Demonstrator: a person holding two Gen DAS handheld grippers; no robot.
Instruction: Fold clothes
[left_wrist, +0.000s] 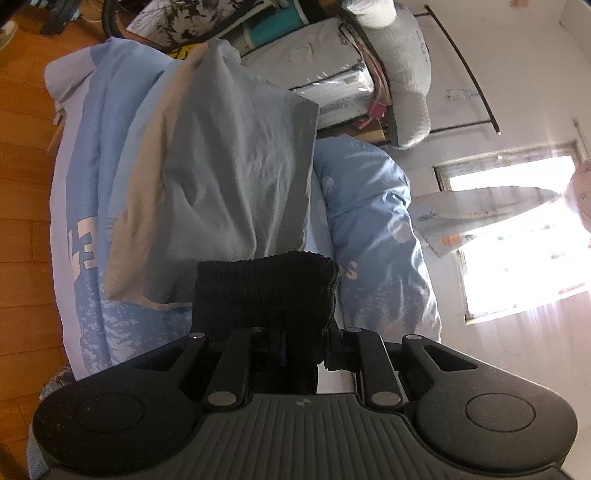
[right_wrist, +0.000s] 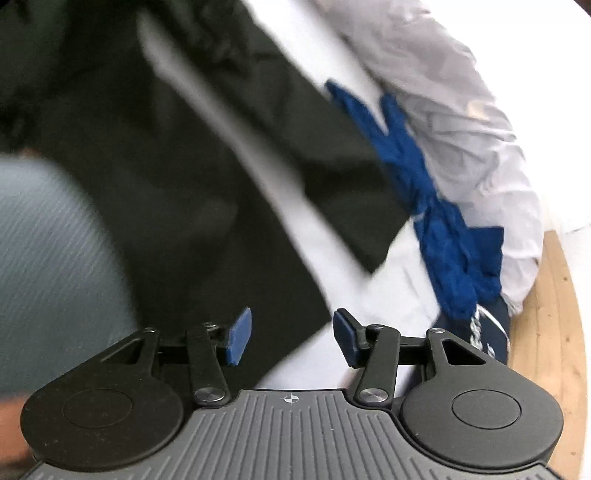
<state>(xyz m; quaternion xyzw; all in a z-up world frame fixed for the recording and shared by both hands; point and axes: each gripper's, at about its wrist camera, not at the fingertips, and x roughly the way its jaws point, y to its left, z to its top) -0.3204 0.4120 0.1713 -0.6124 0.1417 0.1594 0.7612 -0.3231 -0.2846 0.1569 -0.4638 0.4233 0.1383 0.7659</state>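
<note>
Black ribbed knit cuff at lower centre sits clamped in the left gripper while the right gripper stands apart, empty; the one-sided hold risks the garment sagging crooked.

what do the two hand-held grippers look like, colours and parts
Both look alike: a grey ribbed body with a small crosshair mark, round black housings on either side and black linkage arms with silver pivot pins. The right hand-held gripper shows blue rectangular finger pads. On the left hand-held gripper the pads are hidden.
</note>
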